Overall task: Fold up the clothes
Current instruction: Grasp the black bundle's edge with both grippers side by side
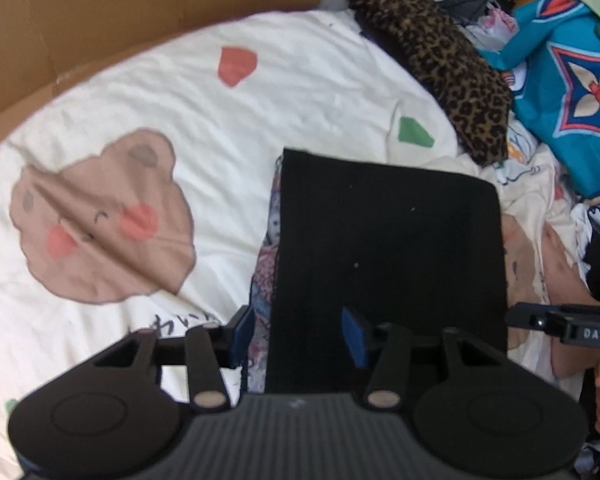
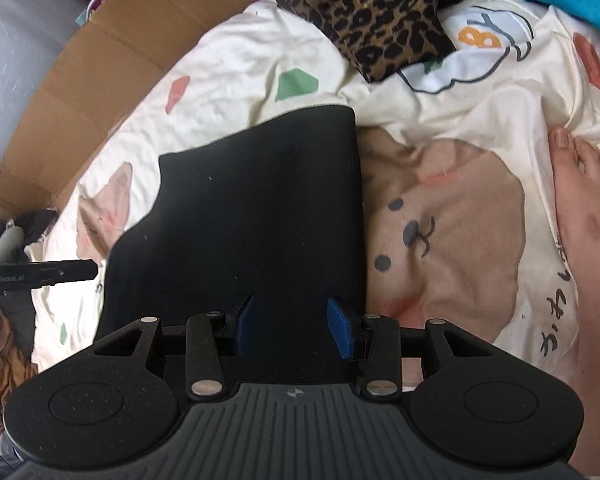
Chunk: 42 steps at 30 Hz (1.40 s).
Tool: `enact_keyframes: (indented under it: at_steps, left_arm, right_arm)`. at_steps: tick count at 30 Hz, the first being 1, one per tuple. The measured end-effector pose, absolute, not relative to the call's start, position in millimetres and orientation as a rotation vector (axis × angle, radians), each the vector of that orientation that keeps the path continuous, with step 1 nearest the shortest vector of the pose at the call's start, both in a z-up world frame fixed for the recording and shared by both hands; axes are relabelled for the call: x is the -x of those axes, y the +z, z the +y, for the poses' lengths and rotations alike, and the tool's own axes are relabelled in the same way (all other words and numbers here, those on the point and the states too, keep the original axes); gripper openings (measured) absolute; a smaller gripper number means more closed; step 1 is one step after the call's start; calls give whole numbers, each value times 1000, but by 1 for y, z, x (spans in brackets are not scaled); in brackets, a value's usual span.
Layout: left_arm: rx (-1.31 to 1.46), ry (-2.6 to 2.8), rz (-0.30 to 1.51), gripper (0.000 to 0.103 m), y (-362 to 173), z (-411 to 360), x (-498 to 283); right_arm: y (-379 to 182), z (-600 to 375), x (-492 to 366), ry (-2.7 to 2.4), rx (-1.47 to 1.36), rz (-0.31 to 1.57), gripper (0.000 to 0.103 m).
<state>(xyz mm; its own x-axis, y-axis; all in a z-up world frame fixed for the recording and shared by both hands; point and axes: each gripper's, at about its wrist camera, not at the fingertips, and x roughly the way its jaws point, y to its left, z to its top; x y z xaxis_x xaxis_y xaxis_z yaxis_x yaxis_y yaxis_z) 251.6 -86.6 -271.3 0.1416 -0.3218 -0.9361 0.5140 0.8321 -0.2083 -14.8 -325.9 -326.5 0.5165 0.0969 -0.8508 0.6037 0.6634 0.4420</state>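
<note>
The black garment (image 1: pixel 388 264) hides the bed sheet (image 1: pixel 140 92) beneath it, and its near edge disappears behind the left tongs (image 1: pixel 300 332). Beside the black garment, a patterned cloth (image 1: pixel 266 272) shows only as a narrow strip. Beyond the black garment, the leopard-print fabric (image 2: pixel 364 12) is cut off by the top edge. Right of it, a bare foot (image 2: pixel 588 240) runs off the right edge.

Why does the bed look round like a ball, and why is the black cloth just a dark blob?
Left wrist view: the fisheye lens bends the cardboard and the bear blanket into curves; the picture is slightly blurred. Right wrist view: the same bending; the black garment is so dark its folds barely show, while daylight brightens the cream blanket around it.
</note>
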Motion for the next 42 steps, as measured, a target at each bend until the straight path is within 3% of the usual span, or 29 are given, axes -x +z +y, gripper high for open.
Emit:
enact_keyframes:
  at_steps: [9, 14, 18, 20, 42]
  left_arm:
    - [-202, -623, 1304, 46, -294, -91, -252]
    - [-227, -627, 1292, 16, -290, -86, -254]
    - [-216, -644, 1291, 10, -284, -82, -253]
    - [-212, -642, 1289, 1, -284, -81, -253]
    - [-264, -569, 1293, 1, -309, -69, -257]
  right_arm:
    - [-333, -323, 12, -334, -791, 1019, 47]
    - [-336, -324, 10, -328, -800, 1016, 47]
    - [-338, -324, 10, -329, -803, 1016, 47]
    - [-339, -324, 9, -326, -806, 1015, 47]
    - [-353, -351, 14, -312, -924, 956, 46]
